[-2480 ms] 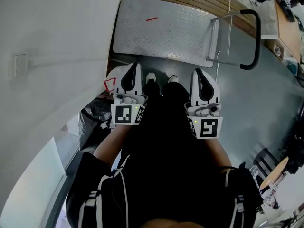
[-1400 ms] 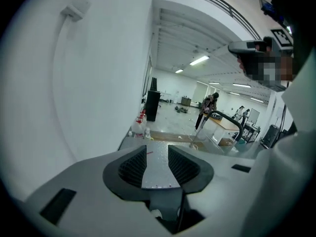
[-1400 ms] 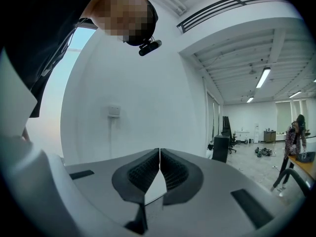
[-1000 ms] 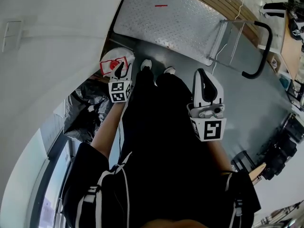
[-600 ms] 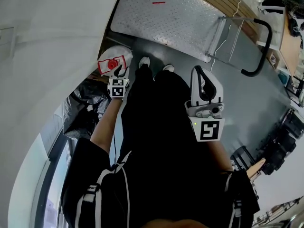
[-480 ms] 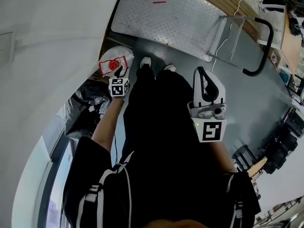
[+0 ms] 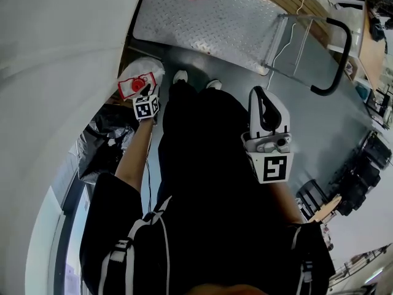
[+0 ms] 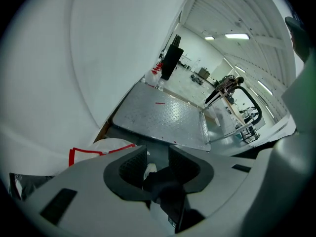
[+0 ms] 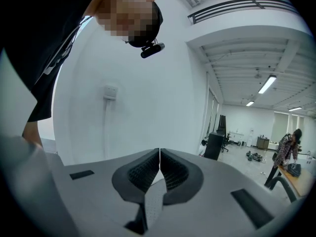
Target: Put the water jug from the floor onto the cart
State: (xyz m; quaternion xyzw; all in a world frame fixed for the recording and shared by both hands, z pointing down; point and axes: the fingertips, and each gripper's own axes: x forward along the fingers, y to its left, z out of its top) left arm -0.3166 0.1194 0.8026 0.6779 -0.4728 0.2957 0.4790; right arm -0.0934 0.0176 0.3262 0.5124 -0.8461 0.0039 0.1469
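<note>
The water jug [image 7: 136,82] stands on the floor by the wall, white, with a red cap and a red-edged label. My left gripper [image 7: 143,91] is lowered right over its top, beside the cap. In the left gripper view the jug [image 8: 98,149] shows low at the left, and the left gripper [image 8: 157,152] is open with nothing between its pads. The cart [image 7: 202,17], a flat steel platform with a black handle [image 7: 344,54], sits just beyond the jug. My right gripper [image 7: 267,118] hangs shut at waist height; the right gripper [image 9: 160,151] faces a white wall.
A curved white wall [image 7: 61,54] runs along the left. A black plastic bag [image 7: 104,140] lies behind the jug. The person's white shoes [image 7: 180,77] stand between jug and cart. Chairs and desks [image 7: 356,177] crowd the right side.
My left gripper has dropped from waist height down and left to the jug's top. The view has tilted a little left. The right gripper has hardly moved.
</note>
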